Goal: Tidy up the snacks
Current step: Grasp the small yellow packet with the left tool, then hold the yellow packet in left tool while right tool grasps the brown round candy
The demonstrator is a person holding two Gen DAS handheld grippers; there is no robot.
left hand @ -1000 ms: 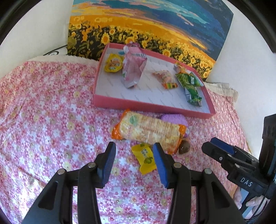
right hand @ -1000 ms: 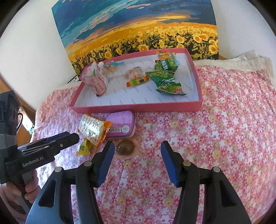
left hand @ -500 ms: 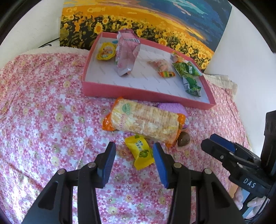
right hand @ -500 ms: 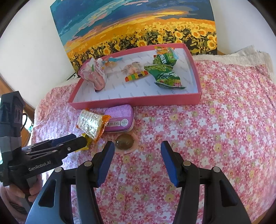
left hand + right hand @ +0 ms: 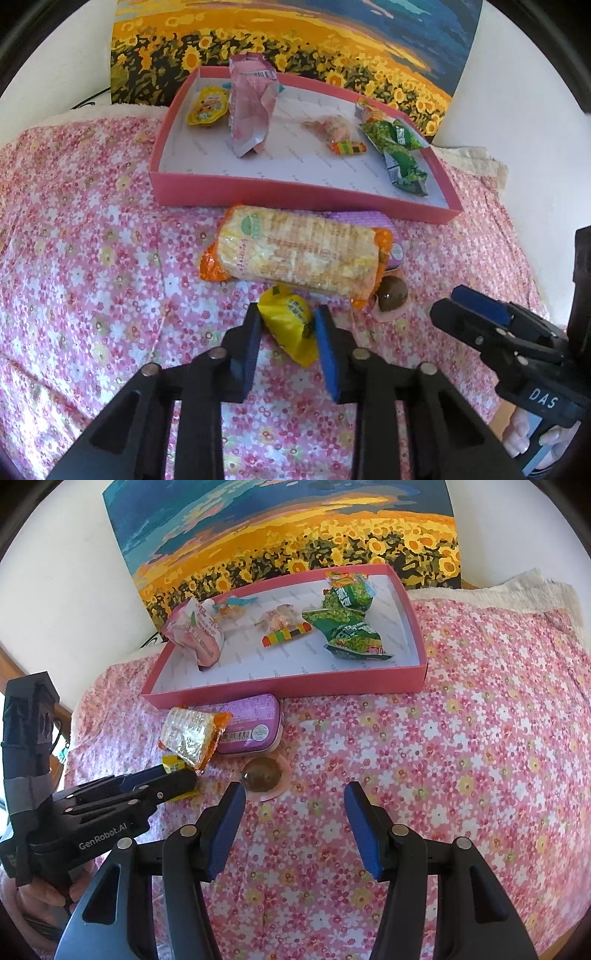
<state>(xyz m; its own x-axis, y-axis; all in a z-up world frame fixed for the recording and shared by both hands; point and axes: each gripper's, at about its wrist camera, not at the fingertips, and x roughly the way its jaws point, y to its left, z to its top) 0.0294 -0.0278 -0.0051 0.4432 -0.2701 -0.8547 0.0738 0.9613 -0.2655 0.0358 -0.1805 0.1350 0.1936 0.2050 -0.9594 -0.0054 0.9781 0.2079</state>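
Observation:
My left gripper is shut on a small yellow snack packet lying on the flowered cloth; the packet also shows in the right wrist view. Just beyond it lie an orange rice-cracker pack, a purple tin and a round brown jelly cup. The pink tray stands behind them and holds several snacks. My right gripper is open and empty, just right of the jelly cup.
In the tray are a pink bag, a yellow packet, a striped candy and green packets. A sunflower painting leans on the wall behind. The flowered cloth covers the surface.
My left gripper moved forward and its fingers closed in on the yellow packet. The right gripper edged slightly closer to the jelly cup and stays open.

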